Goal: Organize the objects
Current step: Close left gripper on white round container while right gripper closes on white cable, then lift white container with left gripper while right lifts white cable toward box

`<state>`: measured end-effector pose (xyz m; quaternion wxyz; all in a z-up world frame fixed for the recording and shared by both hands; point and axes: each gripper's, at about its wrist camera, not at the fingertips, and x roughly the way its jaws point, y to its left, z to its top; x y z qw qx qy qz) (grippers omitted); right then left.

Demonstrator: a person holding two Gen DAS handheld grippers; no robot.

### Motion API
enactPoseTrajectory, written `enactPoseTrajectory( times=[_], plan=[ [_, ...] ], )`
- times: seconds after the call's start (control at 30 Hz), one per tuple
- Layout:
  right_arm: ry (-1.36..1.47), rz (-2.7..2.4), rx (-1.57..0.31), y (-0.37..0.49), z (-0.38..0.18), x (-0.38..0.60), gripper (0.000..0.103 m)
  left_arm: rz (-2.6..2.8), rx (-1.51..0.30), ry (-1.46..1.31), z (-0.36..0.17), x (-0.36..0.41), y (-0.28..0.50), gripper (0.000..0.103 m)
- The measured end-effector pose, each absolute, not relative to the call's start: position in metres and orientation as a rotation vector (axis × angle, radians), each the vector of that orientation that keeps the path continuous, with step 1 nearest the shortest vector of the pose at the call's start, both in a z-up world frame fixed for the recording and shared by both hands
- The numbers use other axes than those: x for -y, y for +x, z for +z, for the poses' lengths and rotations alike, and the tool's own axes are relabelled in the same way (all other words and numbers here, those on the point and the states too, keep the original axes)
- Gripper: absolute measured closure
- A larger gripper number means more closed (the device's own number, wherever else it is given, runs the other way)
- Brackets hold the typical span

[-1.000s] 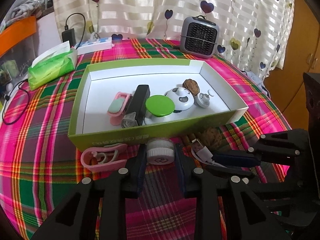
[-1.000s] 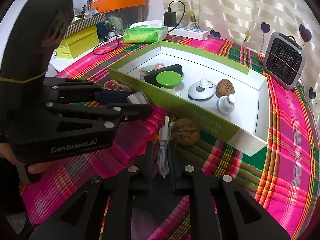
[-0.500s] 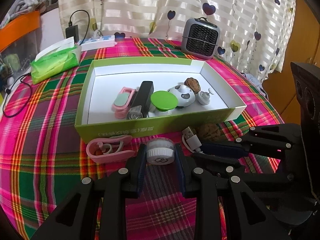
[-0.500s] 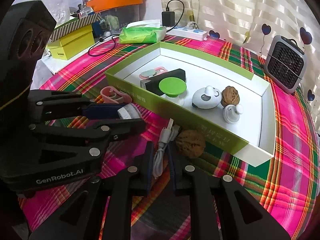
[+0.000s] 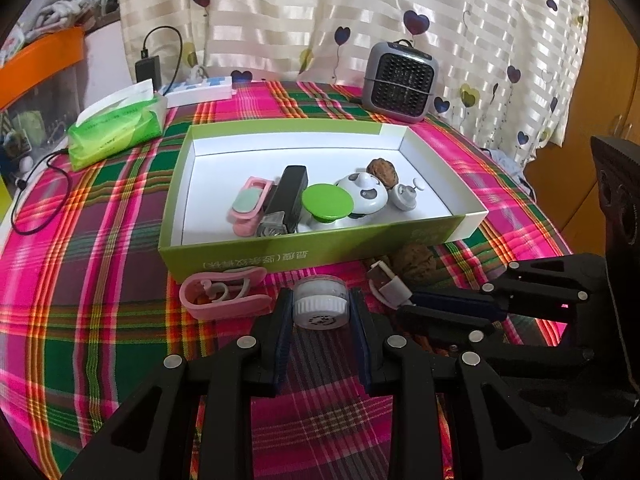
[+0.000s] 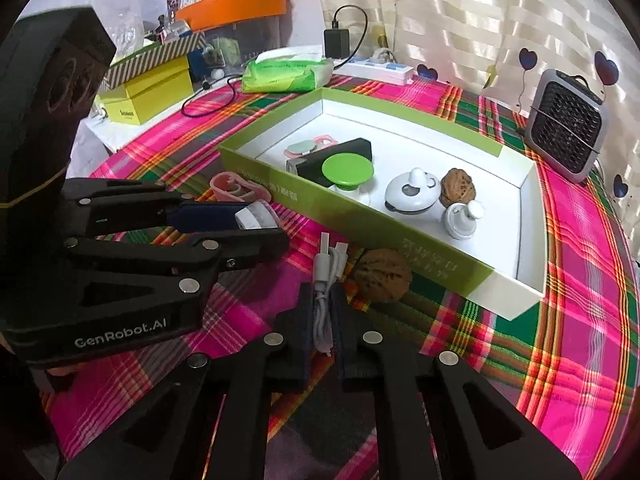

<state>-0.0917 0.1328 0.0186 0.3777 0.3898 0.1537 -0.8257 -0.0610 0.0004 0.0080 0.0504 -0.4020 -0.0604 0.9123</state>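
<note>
Left hand-held gripper [image 5: 320, 312] half-closed, right hand-held gripper [image 6: 324, 312] fully closed, both angled downward.

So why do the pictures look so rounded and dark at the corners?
Left wrist view: a fisheye lens bends the green box and blackens the corners. Right wrist view: same bulge, and soft indoor light puts a sheen on the curtain.

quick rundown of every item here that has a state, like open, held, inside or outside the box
green box: open, no lid on
white jar: held in left tongs
white cable: clamped in right tongs
walnut on cloth: outside box, free
walnut in box: inside
pink clip: outside box, on cloth
green-topped item: inside box
</note>
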Motion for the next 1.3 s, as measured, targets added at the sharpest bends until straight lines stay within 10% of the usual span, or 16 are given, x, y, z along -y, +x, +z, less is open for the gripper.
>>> enactPoseTrajectory(
  times=[1.3],
  plan=[
    [0.852,-2.193,-0.28,-0.073,0.055,-0.157,0.094,2.851,0.165,-1.075,0.043,-0.016,-0.043,0.078]
  ],
)
